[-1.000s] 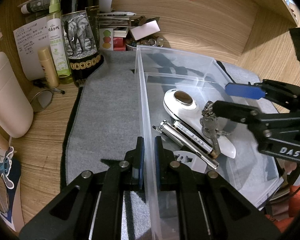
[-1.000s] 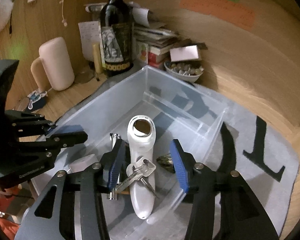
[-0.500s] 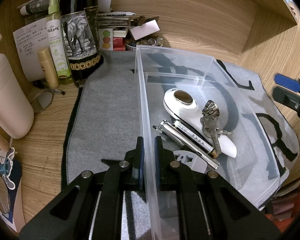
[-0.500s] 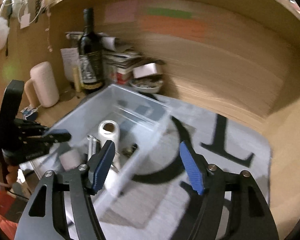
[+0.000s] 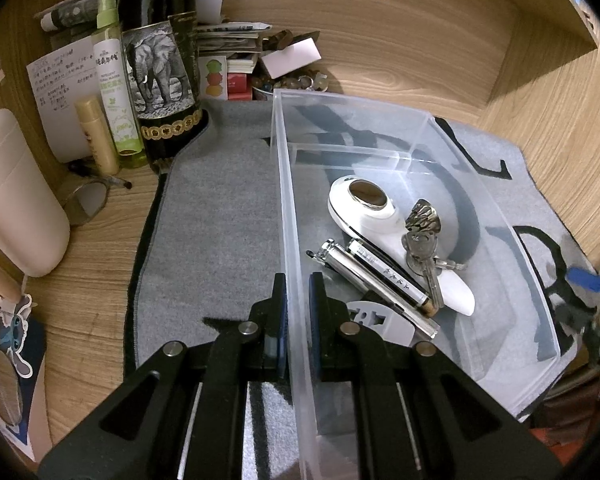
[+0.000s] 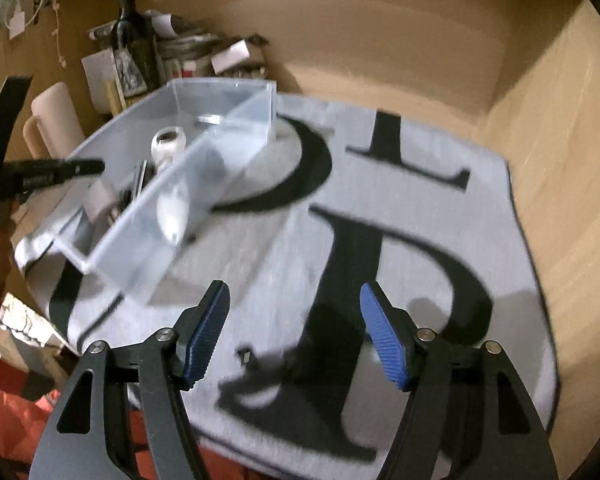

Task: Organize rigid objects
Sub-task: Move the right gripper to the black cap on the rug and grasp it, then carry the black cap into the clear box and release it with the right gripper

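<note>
Clear plastic bin (image 5: 416,128) sits on a grey lettered mat (image 5: 220,216) over the wooden bench (image 5: 96,264), wooden walls behind. Only the left view shows its contents sharply: keys (image 5: 422,248), two metal tubes (image 5: 376,284) and a white device (image 5: 364,208) (right view is blurred). Left tongs (image 5: 298,312) pinch the bin's near wall; right tongs (image 6: 296,336) gape wide over the mat, empty. A wine bottle (image 5: 160,64) stands beyond.
</note>
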A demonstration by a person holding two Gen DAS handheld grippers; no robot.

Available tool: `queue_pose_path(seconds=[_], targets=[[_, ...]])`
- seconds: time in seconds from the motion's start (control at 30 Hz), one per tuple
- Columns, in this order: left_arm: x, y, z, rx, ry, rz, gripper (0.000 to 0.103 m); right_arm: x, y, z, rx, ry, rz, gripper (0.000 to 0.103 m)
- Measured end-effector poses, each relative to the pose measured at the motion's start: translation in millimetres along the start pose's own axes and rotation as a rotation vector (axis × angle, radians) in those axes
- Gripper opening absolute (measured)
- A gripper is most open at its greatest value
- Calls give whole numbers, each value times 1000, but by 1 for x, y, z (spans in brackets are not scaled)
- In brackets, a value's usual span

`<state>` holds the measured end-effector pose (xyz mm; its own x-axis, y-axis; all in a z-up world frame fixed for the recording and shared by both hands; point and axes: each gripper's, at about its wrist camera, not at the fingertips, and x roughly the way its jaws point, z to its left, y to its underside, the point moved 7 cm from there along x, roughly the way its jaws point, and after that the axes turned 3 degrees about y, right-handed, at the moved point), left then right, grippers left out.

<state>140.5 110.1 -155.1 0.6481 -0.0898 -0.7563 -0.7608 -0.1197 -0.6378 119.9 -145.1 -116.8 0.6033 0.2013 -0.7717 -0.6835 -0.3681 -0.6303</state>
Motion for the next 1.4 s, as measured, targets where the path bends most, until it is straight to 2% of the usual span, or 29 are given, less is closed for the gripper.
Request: queue_pose_path(seconds=[0.27, 0.33, 0.43, 0.5, 0.67, 0.93, 1.4], targets=[[-1, 1, -1, 3, -5, -2, 9, 22, 34, 8, 37, -60, 98, 65], [-1, 1, -1, -1, -2, -2, 9, 23, 37, 10, 19, -43, 80, 65], [-2, 1, -2, 0, -4, -3, 9, 20, 37, 10, 16, -45, 67, 54], [-2, 1, -1, 0, -3, -3, 9, 19, 36, 7, 27, -47, 63, 42], [-2, 1, -1, 1, -3, -3, 9, 19, 29, 4, 37, -48, 47, 42], [-2, 1, -2, -1, -1, -3, 9, 13, 1, 3, 34, -36, -13, 42], [-2, 1, -2, -4, 3, -3, 9, -9, -75, 26, -52, -58, -192, 42]])
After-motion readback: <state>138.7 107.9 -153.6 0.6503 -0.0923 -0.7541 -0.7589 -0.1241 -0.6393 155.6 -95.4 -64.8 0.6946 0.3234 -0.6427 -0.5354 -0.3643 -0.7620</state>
